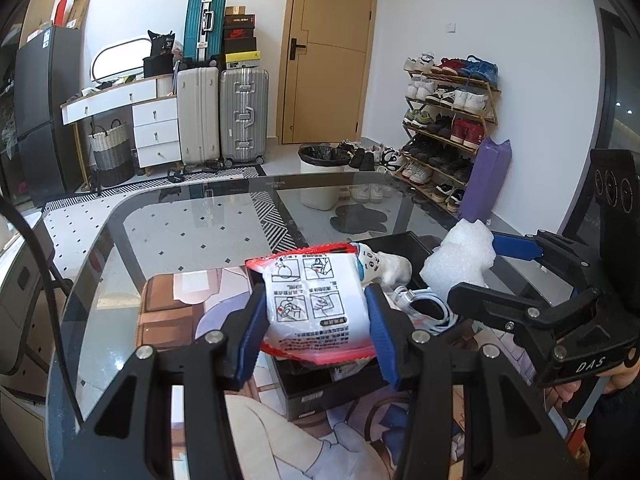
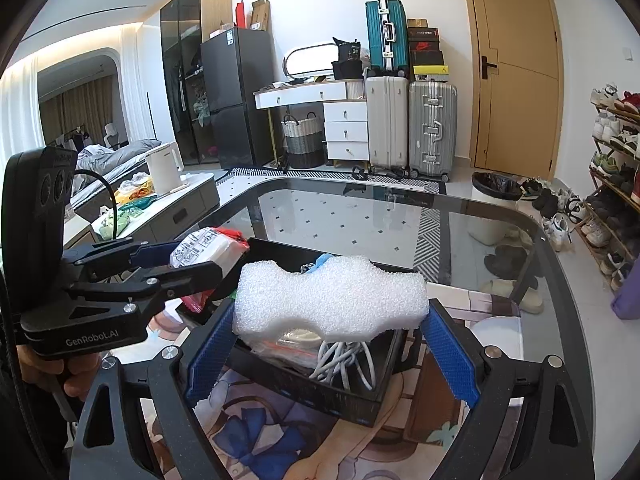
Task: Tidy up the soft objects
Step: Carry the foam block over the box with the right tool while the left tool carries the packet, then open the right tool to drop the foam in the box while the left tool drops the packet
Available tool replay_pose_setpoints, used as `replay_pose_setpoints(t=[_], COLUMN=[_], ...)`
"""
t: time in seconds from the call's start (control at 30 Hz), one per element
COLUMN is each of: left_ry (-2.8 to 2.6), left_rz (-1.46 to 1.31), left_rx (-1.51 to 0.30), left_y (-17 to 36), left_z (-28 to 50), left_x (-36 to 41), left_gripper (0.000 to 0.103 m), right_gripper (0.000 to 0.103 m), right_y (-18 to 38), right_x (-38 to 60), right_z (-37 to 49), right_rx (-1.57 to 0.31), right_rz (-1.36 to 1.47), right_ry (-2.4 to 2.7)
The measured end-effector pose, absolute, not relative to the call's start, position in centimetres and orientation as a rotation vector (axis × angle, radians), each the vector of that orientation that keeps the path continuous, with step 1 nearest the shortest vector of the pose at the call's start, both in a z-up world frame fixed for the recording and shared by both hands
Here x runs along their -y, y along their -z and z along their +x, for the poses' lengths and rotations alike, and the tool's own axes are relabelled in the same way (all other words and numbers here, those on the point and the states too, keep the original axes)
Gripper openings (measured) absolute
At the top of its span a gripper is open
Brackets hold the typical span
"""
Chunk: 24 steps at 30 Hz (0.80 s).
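Note:
My left gripper is shut on a white and red plastic packet and holds it above a black box on the glass table. My right gripper is shut on a white foam block and holds it above the same box. In the left wrist view the foam and right gripper are at the right. In the right wrist view the packet and left gripper are at the left. The box holds a white cable and a white sock-like item.
A printed mat lies under the box on the glass table. Beyond the table stand suitcases, a white bin, a shoe rack and a side table with a kettle.

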<state>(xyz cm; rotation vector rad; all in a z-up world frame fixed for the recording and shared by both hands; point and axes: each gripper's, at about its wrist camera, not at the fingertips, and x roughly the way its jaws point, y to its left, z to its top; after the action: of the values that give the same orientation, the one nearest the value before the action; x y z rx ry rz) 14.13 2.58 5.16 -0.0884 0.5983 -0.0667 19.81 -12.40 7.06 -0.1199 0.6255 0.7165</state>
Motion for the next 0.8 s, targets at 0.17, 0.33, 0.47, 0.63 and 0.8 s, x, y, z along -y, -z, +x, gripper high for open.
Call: replay_pose_setpoints(t=[0.17,0.33,0.47,0.63,0.8], left_ry=[0.064,0.063,0.061,0.060,0.063], left_rz=[-0.089,-0.091,-0.091,-0.075,-0.071], left_rx=[-0.607,-0.618,-0.629,-0.647,-0.635], left_y=[-4.6,-4.1,-3.8,-3.7,-4.0], left_z=[15.0,15.6,15.9,16.1,15.5], left_x=[-2.6,-2.7,-2.8,-2.3,-1.9], left_gripper=[0.047,0.047,0.048,0.050,0.070], right_gripper=[0.091,0.091,0.096,0.098,0.099], right_y=[-6.6,-6.4,-6.3,-6.0,-5.7], right_x=[11.7,11.0,10.4,10.3,11.4], right_z=[20.4,21.2,22.1,22.4,21.7], right_rx=[-0.630,-0.636,-0.636,-0.636,-0.641], right_rz=[-0.124,-0.127,-0.125,-0.127,-0.141], right_ry=[-0.725,-0.725,-0.727,-0.695,-0.682])
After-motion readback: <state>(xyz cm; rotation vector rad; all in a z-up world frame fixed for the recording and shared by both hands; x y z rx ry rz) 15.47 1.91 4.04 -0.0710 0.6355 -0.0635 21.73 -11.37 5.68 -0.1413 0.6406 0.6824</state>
